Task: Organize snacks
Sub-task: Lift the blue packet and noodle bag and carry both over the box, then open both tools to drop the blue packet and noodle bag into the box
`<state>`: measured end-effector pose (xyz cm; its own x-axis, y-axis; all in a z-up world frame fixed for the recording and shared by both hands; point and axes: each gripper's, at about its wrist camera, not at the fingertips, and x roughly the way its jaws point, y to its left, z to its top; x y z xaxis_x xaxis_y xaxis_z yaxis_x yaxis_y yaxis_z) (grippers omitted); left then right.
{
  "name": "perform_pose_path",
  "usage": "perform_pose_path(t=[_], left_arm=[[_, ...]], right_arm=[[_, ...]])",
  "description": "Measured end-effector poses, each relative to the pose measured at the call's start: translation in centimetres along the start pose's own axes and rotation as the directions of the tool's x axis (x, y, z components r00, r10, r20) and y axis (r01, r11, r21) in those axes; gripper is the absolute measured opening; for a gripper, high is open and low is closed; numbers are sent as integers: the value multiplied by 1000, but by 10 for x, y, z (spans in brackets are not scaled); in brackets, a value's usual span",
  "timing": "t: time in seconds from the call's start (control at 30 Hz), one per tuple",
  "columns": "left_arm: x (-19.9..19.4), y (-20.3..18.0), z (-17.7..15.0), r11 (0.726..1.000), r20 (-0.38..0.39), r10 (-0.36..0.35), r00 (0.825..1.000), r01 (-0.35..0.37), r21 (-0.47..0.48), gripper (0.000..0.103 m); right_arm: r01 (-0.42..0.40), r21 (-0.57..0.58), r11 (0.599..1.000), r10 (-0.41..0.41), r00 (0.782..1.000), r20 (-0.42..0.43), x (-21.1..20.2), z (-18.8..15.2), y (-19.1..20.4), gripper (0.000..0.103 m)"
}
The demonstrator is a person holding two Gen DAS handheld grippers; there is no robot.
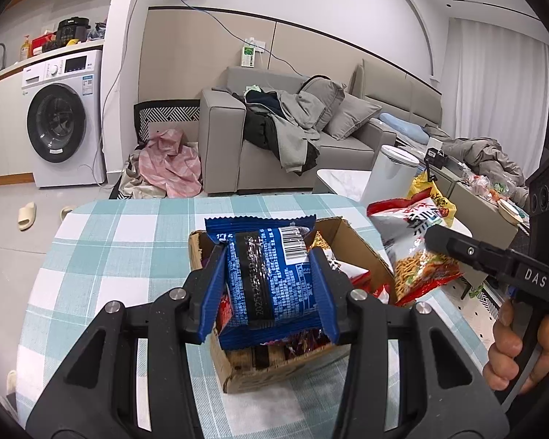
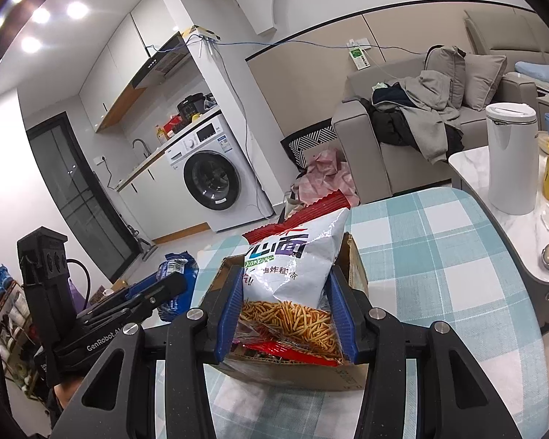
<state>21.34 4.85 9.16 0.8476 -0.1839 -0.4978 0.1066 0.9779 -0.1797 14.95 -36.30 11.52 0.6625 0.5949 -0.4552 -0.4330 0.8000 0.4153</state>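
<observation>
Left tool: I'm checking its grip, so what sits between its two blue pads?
In the left wrist view, the left tool has the blue snack packet between its pads, gripped on both sides, above the cardboard box.

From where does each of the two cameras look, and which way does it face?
Left wrist: on the left gripper, facing its blue snack packet above the brown cardboard box; a hand shows.
Right wrist: on the right gripper, facing its white-and-red noodle-snack bag.
Shared: box, both snacks, checked tablecloth, grey sofa.
</observation>
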Motion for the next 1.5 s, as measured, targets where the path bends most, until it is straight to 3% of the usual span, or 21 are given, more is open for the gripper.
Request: perform_pose_path(t=[0.43, 1.03, 1.5], left_arm=[[47, 3, -1, 1000, -36, 21, 999, -21, 7, 42], [101, 4, -18, 1000, -105, 25, 994, -25, 4, 42], [112, -2, -25, 999, -112, 43, 993, -42, 4, 42]], right_arm=[[7, -7, 1000, -7, 999, -48, 29, 3, 1, 46], [47, -47, 998, -54, 987, -151, 81, -20, -4, 46], [66, -65, 996, -76, 982, -170, 91, -22, -6, 46]])
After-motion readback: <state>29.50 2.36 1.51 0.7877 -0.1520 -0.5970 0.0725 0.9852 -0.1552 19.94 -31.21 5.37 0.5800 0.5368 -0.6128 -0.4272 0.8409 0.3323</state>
